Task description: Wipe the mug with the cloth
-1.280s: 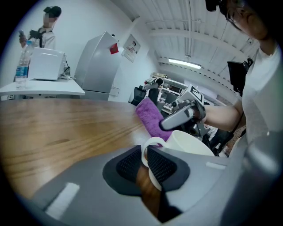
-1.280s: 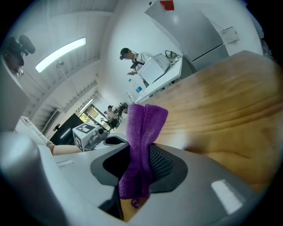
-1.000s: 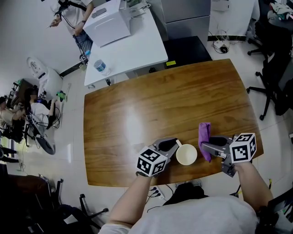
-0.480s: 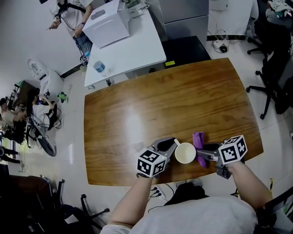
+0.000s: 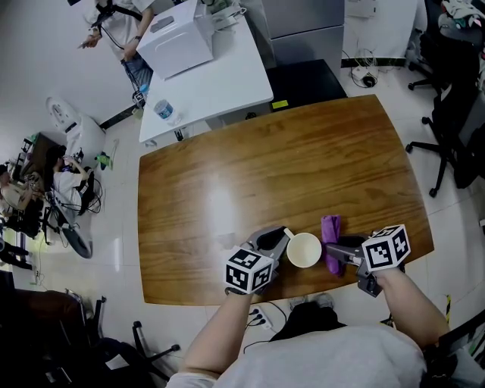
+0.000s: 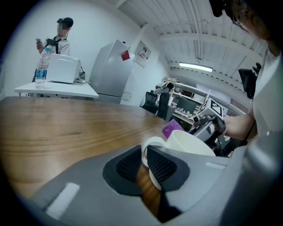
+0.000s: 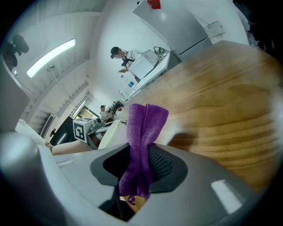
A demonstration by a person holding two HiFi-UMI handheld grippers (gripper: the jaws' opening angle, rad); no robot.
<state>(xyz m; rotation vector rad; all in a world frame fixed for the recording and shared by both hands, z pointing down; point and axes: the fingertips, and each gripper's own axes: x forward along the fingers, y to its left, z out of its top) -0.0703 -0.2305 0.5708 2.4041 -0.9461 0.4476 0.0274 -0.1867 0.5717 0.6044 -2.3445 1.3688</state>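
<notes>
Mug, head view: white mug point(image 5: 305, 250) stands upright near the near edge of the wooden table point(image 5: 265, 174), mouth up, handle toward the left.
Left gripper, head view: left gripper point(image 5: 277, 244) lies at the mug's left, its tips at the handle.
Right gripper, head view: right gripper point(image 5: 338, 252) lies at the mug's right, pointing in toward it.
Cloth, head view: purple cloth point(image 5: 330, 241) hangs from the right gripper's tips, just beside the mug's right wall; contact cannot be told from here.
Surroundings, head view: a white table point(image 5: 220, 83) stands beyond the wooden one with a water bottle point(image 5: 165, 111) and a white box point(image 5: 178, 42) on it; a person point(image 5: 121, 23) stands past it; an office chair point(image 5: 447, 144) sits at the right.
Jaws, left gripper view: the two dark pads are pressed on the mug's handle loop, which stands between them.
Mug, left gripper view: its body point(image 6: 190, 143) rises just past the jaws, over the wood.
Cloth, left gripper view: a purple corner point(image 6: 171, 129) shows behind the mug's rim, with the right gripper point(image 6: 208, 126) beyond it.
Jaws, right gripper view: pressed together on the folded cloth point(image 7: 141, 137), which stands up out of them and also hangs below.
Mug, right gripper view: the white wall point(image 7: 112, 134) sits just left of the cloth, partly hidden by it.
Left gripper, right gripper view: its marker cube point(image 7: 84, 128) shows past the mug.
</notes>
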